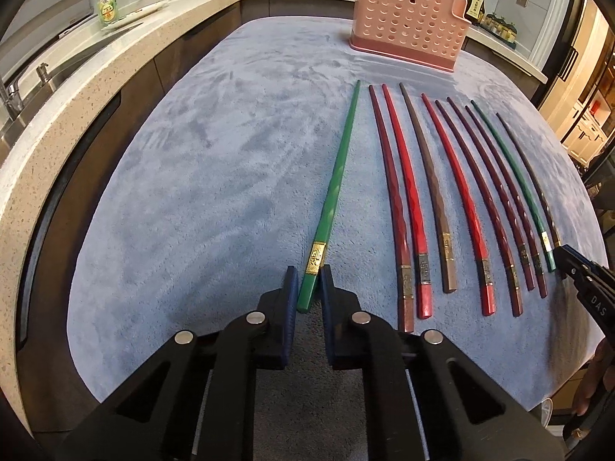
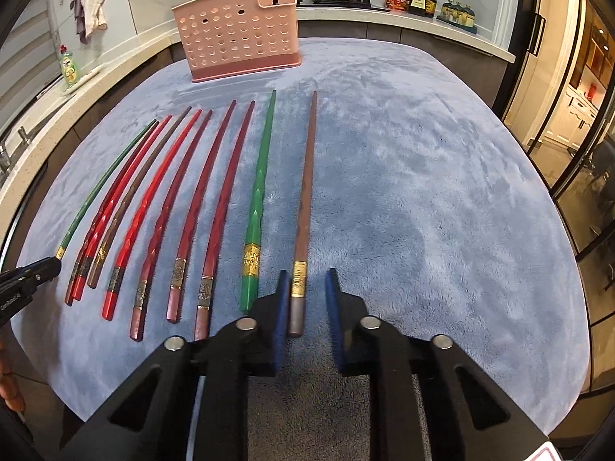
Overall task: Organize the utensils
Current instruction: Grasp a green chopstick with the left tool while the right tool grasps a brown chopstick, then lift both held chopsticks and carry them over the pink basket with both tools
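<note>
Blue plush cloth [image 1: 215, 176] covers the table, kitchen counters curving behind it. At the bottom centre of the left wrist view, the left gripper [image 1: 309, 288] has its jaws narrowly apart around the butt of a green chopstick [image 1: 333, 199]; whether the pads touch it I cannot tell. At the bottom centre of the right wrist view, the right gripper [image 2: 307, 292] stands apart, a brown chopstick [image 2: 305, 207] lying between its fingers near the left one. Red and maroon chopsticks [image 2: 184, 207] lie side by side to the left. Farther back, upper centre, a pink perforated holder [image 2: 238, 34] stands upright on the cloth.
</note>
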{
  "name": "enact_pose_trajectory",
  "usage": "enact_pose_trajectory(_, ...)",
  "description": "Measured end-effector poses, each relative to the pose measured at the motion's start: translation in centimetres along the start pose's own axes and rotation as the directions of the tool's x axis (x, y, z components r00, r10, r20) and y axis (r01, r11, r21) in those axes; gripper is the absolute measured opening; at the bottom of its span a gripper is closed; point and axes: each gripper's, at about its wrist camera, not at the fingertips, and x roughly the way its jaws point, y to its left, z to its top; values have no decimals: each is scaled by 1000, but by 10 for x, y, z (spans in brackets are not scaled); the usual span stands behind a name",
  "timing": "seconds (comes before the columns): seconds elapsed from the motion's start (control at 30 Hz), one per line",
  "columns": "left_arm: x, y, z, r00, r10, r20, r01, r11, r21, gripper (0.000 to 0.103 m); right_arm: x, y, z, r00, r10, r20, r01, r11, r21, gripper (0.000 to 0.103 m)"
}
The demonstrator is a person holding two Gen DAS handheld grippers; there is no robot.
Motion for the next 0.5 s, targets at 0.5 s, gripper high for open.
enact_pose_trajectory(0.5,-62,14,35,991,-37,129,40,999,-27,7,-71,-28,41,986,25,162,-31,999,35,7)
